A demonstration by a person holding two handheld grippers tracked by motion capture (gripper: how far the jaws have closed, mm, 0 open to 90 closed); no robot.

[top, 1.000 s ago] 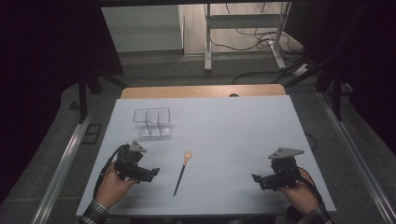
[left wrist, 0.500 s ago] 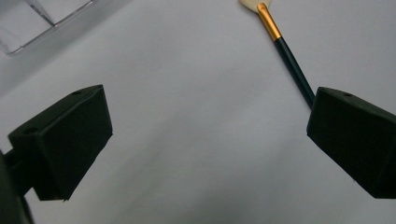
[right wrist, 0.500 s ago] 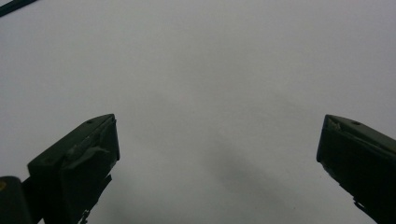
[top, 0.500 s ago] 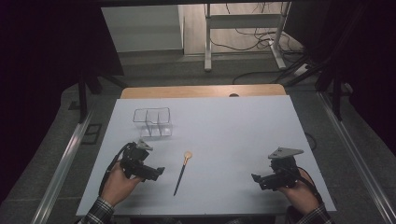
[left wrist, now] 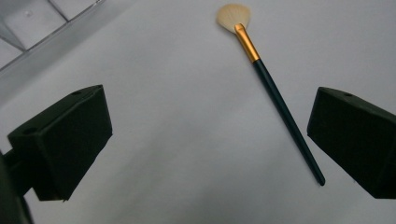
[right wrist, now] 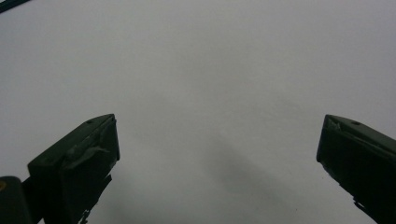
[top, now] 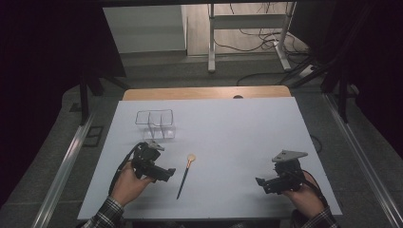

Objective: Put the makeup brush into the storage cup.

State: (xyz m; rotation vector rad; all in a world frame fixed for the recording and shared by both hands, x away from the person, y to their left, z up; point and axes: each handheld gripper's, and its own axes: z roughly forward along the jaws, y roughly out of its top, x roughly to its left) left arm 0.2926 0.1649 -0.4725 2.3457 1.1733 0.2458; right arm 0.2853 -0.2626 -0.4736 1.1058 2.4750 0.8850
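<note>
Now wide apart on both: left gripper point(left wrist: 210, 144) low over table point(top: 228, 133), beside brush point(left wrist: 275, 95); right gripper point(right wrist: 217, 163) holding nothing.

Brush point(left wrist: 280, 100): glossy dark handle, gold metal ferrule.

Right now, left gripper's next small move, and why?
Probably ease the left gripper forward and right until the brush handle sits between its jaws. They stand wide open, and the brush lies flat on the table, untouched, nearer the right jaw.
</note>
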